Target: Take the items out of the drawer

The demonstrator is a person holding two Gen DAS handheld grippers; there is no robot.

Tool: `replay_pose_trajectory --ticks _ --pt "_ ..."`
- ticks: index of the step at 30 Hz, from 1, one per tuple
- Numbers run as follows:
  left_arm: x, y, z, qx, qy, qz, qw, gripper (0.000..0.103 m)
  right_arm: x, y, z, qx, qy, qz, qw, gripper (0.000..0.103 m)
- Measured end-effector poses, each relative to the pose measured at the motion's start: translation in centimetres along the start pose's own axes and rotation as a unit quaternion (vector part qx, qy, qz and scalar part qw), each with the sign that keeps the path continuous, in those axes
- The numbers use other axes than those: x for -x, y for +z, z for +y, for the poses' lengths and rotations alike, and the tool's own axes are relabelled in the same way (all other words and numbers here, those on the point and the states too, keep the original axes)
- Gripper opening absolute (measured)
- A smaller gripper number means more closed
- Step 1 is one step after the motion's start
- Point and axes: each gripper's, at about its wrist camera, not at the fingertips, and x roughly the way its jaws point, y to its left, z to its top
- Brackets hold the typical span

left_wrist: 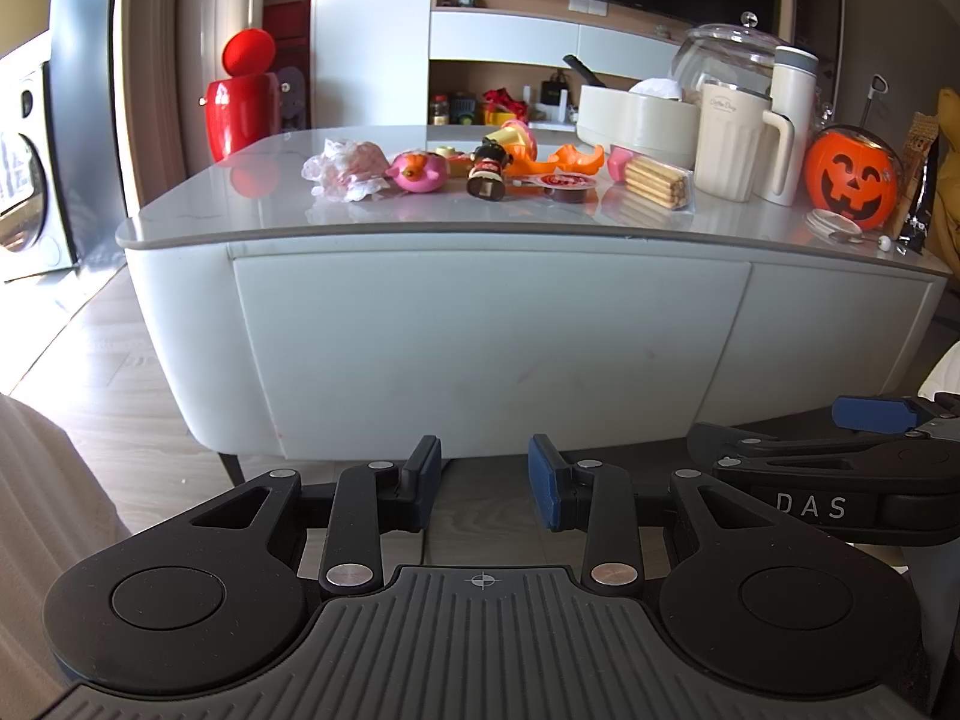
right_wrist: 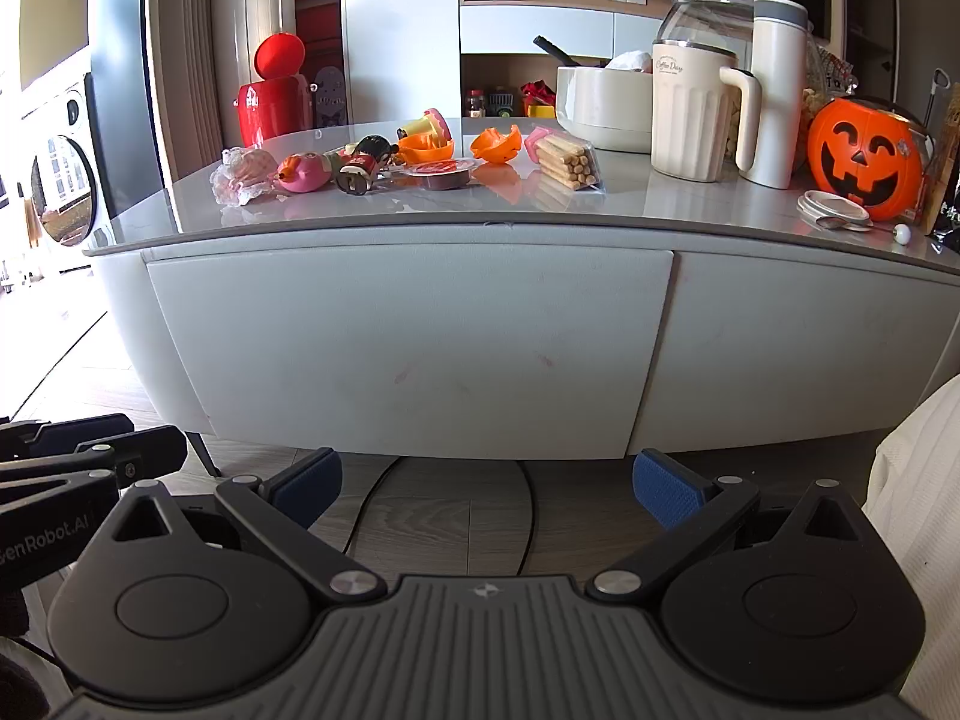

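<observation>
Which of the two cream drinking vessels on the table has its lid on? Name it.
The tall slim tumbler, capped with a grey lid and standing beside the pumpkin bucket; the shorter ribbed mug left of it looks uncapped.

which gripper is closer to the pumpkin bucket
Right. The right gripper sits on the side of the pumpkin bucket; the left gripper is farther toward the table's other end.

Pale grey drawer front [right_wrist: 414, 348], closed, flush

The right claw [left_wrist: 840, 420] bears "DAS", the left claw [right_wrist: 90, 450] "enRobot.AI" (cut off), and the cream cup [right_wrist: 690, 114] "Coffee Day".
</observation>
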Motion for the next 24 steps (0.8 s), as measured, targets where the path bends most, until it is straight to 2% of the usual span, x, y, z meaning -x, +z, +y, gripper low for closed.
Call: replay_pose_trajectory --ticks 24 --pt "-0.02 0.00 0.14 0.005 0.005 0.000 1.0000 0.037 0.01 -0.05 -0.02 -0.001 0.000 0.001 1.000 0.103"
